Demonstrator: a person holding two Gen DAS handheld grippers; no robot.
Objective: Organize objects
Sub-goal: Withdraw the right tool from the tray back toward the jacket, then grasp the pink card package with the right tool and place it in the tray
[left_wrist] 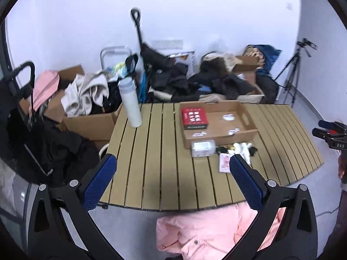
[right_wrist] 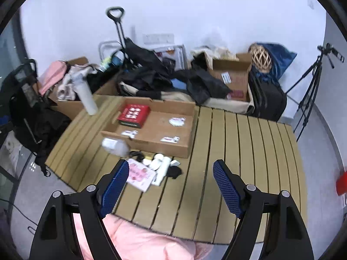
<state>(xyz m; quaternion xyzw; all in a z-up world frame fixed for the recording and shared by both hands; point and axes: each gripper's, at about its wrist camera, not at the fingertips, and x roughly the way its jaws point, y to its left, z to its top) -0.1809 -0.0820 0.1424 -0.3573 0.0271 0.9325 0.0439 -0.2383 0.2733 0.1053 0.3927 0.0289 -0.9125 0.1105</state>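
A shallow cardboard tray (left_wrist: 243, 136) (right_wrist: 151, 144) sits on the slatted table (left_wrist: 156, 173) (right_wrist: 238, 173) and holds a red box (left_wrist: 194, 117) (right_wrist: 134, 112) and a few small white items. In front of it lie a clear plastic bottle on its side (left_wrist: 202, 148) (right_wrist: 115, 146), a pink packet (left_wrist: 224, 162) (right_wrist: 139, 175), a white tube (right_wrist: 163, 170) and small white and black bits (left_wrist: 243, 148). A white bottle (left_wrist: 131, 101) (right_wrist: 86, 98) stands at the table's far left. My left gripper (left_wrist: 173, 179) and right gripper (right_wrist: 170, 182) are open and empty above the table's near edge.
Cardboard boxes of clothes (left_wrist: 86, 99) (right_wrist: 229, 75) and black bags crowd the floor behind the table. A trolley handle (left_wrist: 136, 26) stands at the wall. A tripod (right_wrist: 312, 86) is at the right. A pink jacket (left_wrist: 206, 231) lies below the near edge.
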